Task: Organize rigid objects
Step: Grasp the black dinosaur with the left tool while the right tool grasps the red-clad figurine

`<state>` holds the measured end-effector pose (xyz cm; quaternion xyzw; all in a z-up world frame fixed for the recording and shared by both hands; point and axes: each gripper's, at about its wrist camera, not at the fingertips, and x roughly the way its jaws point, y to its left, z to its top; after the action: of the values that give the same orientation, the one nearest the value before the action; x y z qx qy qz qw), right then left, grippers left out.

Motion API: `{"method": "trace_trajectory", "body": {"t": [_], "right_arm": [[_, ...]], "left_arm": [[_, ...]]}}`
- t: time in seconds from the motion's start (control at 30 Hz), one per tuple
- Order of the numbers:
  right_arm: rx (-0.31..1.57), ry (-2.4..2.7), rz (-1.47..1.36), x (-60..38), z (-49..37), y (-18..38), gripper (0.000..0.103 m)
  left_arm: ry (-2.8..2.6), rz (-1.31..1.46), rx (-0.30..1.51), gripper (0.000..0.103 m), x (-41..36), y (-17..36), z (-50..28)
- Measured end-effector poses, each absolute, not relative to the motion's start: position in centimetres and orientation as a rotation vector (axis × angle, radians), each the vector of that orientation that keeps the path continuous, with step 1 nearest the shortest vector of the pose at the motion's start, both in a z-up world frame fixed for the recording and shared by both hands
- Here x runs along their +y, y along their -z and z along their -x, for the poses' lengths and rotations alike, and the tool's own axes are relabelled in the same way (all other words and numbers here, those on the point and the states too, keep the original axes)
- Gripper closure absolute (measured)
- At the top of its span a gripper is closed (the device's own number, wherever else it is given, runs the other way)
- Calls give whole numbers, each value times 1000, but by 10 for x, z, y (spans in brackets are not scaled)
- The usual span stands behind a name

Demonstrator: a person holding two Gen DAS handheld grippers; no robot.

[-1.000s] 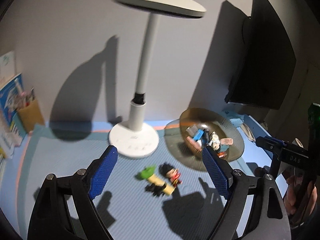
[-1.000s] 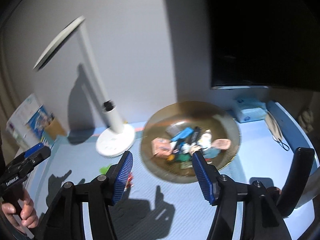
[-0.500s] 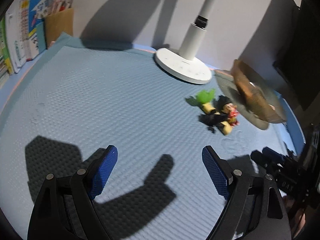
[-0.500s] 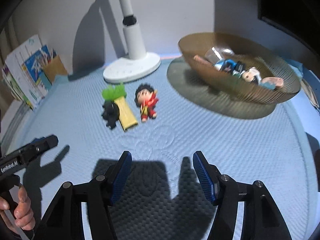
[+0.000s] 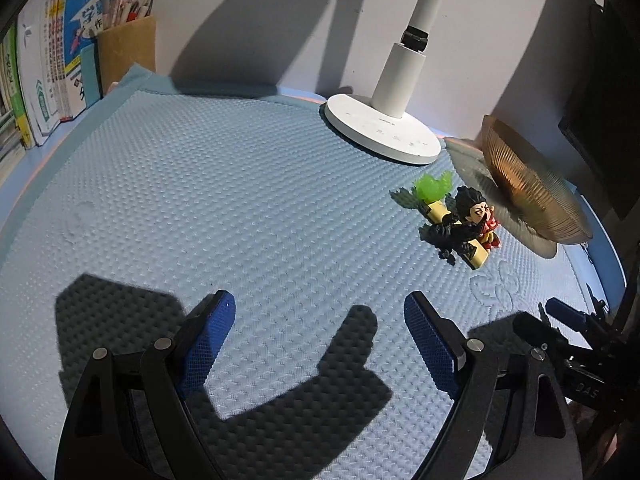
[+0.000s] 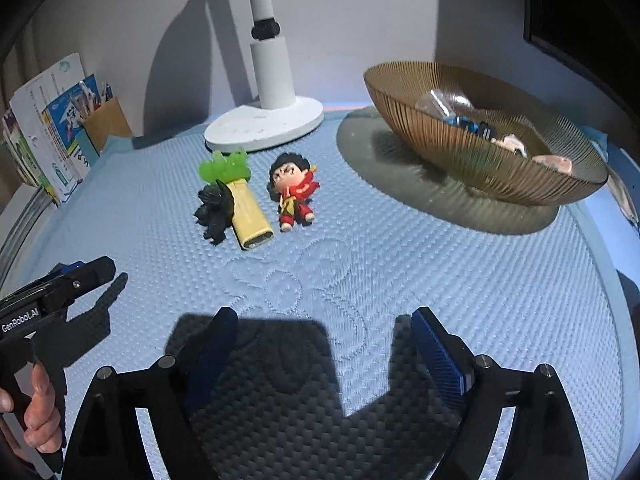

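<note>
Your left gripper hangs over the blue mat with its jaws spread wide and nothing between them, only bare mat and its own shadow. Your right gripper is likewise low over the mat; its jaws are opening, and nothing sits between its blue pads either. From the right wrist view you can see the left gripper's body at the mat's left edge, with your hand wrapped around its handle.

Three toys lie loose on the mat, toward the back edge and just in front of the lamp. The red figure lies on its back, head toward the lamp. Just beside it lies the yellow stick with a green tuft at its far end, and a black figure lies against the stick's other side, touching it. All three are well apart from both grippers.

The bowl stands at the back right of the mat, near the red figure but not touching it, and holds a heap of small items, too jumbled to tell one from another. At the back left corner stand books and a pen holder.
</note>
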<state>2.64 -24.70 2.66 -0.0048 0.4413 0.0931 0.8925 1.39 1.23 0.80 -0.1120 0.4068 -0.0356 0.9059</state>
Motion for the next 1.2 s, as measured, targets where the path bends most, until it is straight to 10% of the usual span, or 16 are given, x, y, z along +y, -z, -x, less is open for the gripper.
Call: {"method": "trace_trajectory", "body": {"t": [0.73, 0.87, 1.2], "right_arm": [[976, -198, 19, -250, -57, -60, 13], [953, -254, -31, -251, -84, -67, 34], [1001, -301, -48, -234, -130, -37, 39]], "left_arm": [[281, 42, 867, 18, -40, -31, -37], [356, 40, 902, 20, -57, -33, -68], [393, 56, 923, 38, -72, -14, -103]]}}
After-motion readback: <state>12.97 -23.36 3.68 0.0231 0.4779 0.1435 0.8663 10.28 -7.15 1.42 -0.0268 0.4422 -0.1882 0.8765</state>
